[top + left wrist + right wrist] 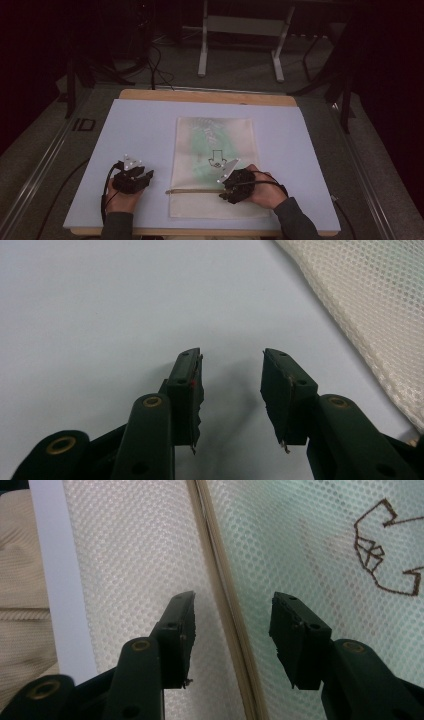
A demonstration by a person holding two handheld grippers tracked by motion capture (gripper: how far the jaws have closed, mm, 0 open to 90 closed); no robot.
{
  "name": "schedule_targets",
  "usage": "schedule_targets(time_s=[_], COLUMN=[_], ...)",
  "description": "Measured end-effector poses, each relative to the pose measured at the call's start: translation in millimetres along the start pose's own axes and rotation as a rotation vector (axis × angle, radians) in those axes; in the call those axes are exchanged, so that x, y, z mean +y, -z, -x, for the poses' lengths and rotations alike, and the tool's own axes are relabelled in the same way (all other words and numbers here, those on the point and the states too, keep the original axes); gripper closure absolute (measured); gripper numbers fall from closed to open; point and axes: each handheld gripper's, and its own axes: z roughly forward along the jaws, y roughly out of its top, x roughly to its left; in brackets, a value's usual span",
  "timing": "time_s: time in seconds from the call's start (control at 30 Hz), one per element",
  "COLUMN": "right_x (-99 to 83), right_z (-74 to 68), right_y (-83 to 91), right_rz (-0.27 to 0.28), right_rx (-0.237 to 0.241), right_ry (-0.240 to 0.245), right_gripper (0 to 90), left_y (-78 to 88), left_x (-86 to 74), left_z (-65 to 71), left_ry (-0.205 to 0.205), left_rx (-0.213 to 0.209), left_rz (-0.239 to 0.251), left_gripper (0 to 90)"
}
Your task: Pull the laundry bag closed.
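Observation:
A cream mesh bag (214, 160) lies flat in the middle of the pale blue board (145, 125), with something green and a dark outline drawing showing through it. A brown zipper line (192, 191) crosses its near end. My right gripper (226, 194) rests on the bag's near right part, open, its jaws either side of the zipper (227, 615) with mesh (150, 545) beneath. My left gripper (148, 176) is open over bare board left of the bag, holding nothing; the bag's edge (370, 315) lies to its right.
The board sits on a wooden tabletop (200, 96) with grey floor around it. A white table frame (240, 30) and cables (155, 65) stand beyond the far edge. Beige fabric (20, 580) lies past the board's near edge.

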Motion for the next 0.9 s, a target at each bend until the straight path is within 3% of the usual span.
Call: schedule_targets(time_s=[0.9], right_x=[23.1], right_z=[-5.6], right_y=[-11.1], right_rz=[0.004], right_rx=[0.021], right_ry=[0.044], right_gripper=[52.9], left_y=[0.0], left_x=[0.2], left_z=[-0.3], left_ry=[-0.002], left_rx=[-0.002], left_rz=[0.0], left_gripper=[59.5])
